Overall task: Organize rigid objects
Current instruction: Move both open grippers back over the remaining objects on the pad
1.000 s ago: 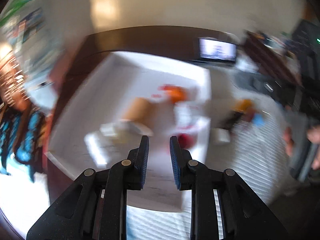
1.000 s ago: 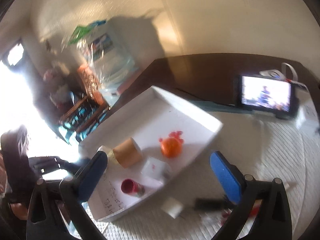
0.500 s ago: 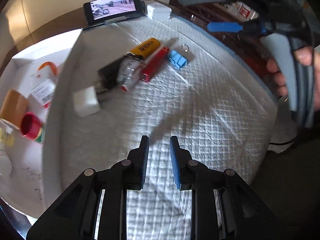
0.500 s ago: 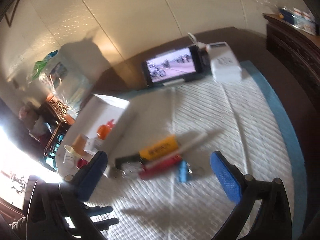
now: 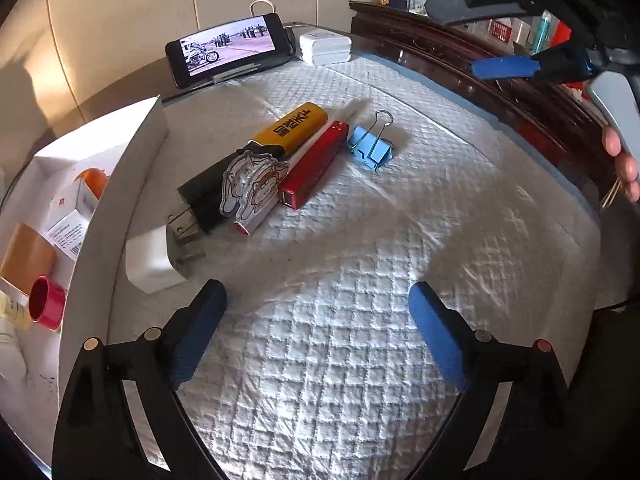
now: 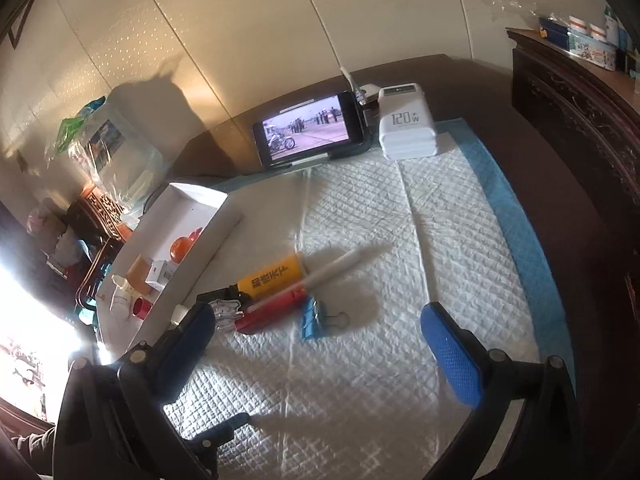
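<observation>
A black smartphone [image 6: 310,129] stood propped on its long side at the far edge of the white quilted pad [image 6: 400,280], its screen lit. A white rectangular charger block [image 6: 406,127] sat just beside it. Dark carved wooden furniture [image 6: 576,120] bordered the desk.

On the mat [image 5: 360,320], a lighter [image 5: 294,128], a stick [image 5: 314,170] and a clip [image 5: 370,148] lie side by side right of the tray [image 5: 116,208], with a phone [image 5: 228,50] behind them.
</observation>
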A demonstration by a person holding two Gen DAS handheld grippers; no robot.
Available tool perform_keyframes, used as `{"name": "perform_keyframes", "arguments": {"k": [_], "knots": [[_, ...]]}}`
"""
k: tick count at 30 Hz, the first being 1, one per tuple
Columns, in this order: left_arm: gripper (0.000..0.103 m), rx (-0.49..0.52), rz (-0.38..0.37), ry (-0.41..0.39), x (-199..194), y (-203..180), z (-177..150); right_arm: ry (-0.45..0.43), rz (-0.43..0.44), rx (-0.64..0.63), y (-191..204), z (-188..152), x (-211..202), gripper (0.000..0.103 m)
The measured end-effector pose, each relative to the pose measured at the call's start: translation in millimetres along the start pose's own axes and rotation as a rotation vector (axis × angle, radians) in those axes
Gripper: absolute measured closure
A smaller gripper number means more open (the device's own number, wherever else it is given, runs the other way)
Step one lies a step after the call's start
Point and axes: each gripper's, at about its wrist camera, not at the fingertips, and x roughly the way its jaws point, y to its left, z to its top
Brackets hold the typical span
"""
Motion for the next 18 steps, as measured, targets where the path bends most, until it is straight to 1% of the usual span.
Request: {"name": "perform_keyframes", "arguments": {"k": [3,9,14,18], "knots": [[0.000,-0.003,-0.004,0.012,2.4,0.0,0.5,-0.001,0.021,0.003,0.7,1.4,2.0,0.000],[0.000,0.003,0.000,0.011,1.7,-0.6,0.5,0.003,0.058,0.015,2.3,1.1,7.3,0.000],[0.000,0.000,-0.002,0.011,2.7,0.3,1.8,0.018,0.067,0.032,-1.7,-1.2,10.2,0.000],[0.000,-0.002,-0.001,0.011,2.7,0.4,1.9,0.015,0.065,0.043,-7.1,-0.7,8.2,0.000]]}}
